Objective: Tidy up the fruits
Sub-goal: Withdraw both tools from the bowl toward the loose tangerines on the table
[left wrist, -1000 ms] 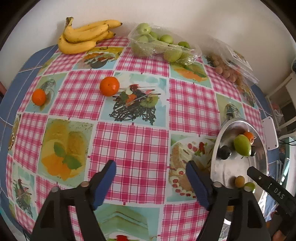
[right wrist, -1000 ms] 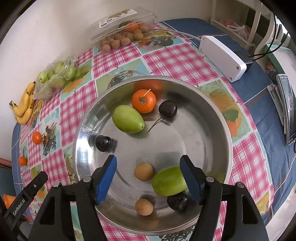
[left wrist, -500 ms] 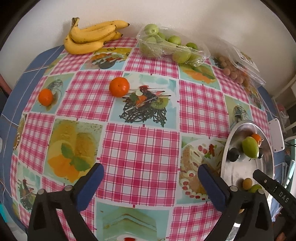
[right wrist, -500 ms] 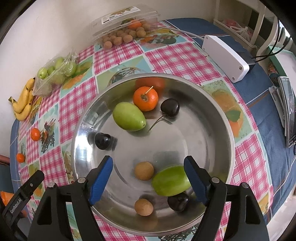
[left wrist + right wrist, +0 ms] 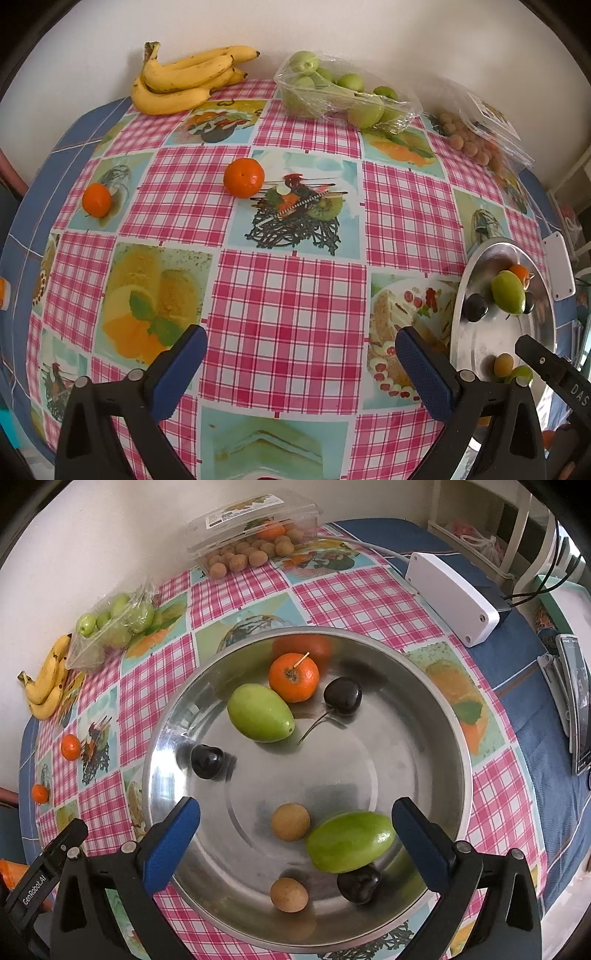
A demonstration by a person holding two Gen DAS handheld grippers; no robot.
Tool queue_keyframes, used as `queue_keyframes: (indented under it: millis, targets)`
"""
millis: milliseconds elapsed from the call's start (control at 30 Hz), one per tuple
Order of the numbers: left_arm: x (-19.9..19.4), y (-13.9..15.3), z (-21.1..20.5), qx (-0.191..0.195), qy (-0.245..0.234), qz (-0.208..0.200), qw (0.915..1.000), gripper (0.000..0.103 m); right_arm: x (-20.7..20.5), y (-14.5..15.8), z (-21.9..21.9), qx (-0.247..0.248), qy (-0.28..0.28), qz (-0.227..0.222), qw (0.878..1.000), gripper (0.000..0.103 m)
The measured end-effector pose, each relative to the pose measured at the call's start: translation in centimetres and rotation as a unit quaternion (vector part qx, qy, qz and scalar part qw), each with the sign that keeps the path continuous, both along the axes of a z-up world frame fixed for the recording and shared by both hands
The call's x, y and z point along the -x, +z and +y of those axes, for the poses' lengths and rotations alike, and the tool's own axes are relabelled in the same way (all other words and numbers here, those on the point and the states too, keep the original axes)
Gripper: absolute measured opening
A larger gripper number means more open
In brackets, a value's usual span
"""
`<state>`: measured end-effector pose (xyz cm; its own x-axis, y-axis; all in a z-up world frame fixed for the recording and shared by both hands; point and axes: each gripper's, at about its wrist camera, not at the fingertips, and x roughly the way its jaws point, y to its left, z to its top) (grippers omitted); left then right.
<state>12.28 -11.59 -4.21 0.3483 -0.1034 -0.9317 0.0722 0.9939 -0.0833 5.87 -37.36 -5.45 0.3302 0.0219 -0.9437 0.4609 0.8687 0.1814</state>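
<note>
The right gripper [image 5: 295, 834] hangs over a steel bowl [image 5: 436, 709] with its blue-padded jaws spread wide, having just been opening, and nothing is clamped between them; the nearer green fruit [image 5: 349, 842] merely lies in the bowl below the gap. Also in the bowl are a second green fruit [image 5: 260, 712], a stemmed orange mandarin [image 5: 293, 677] touching it, three dark cherries [image 5: 342, 696] (one by the mandarin, one at the left wall, one tucked under the nearer green fruit) and two small brown longans [image 5: 290, 822]. The left gripper [image 5: 299, 363] has its jaws equally far apart, also just opened, over bare checked tablecloth [image 5: 291, 295] with nothing between them. Still loose on the cloth are a large mandarin [image 5: 244, 177] and a smaller one [image 5: 96, 199] well to its left; a bunch of bananas [image 5: 181, 83] lies against the wall, beside a clear wrapped tray of green fruit [image 5: 332, 92], and further right is a clear plastic box of longans [image 5: 251, 550] whose printed lid label is too small to read. In the right wrist view the left tool's arm carries white lettering "GenRobot.AI" [image 5: 35, 890]; in the left wrist view the right tool shows the letters "DAS" [image 5: 578, 393], the rest cut off. A white plastic box [image 5: 452, 598] with a cable sits on the blue cloth beyond the bowl, and a phone [image 5: 578, 709] lies near the right edge.
</note>
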Motion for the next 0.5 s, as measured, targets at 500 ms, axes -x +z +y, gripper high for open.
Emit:
queue_keyframes:
  millis: [500]
  targets:
    - [-0.6,1.8,2.5,0.024,0.012,-0.032,0.9991,0.103,-0.4,1.1,2.2,0.002,0.036,-0.036,0.999,0.103]
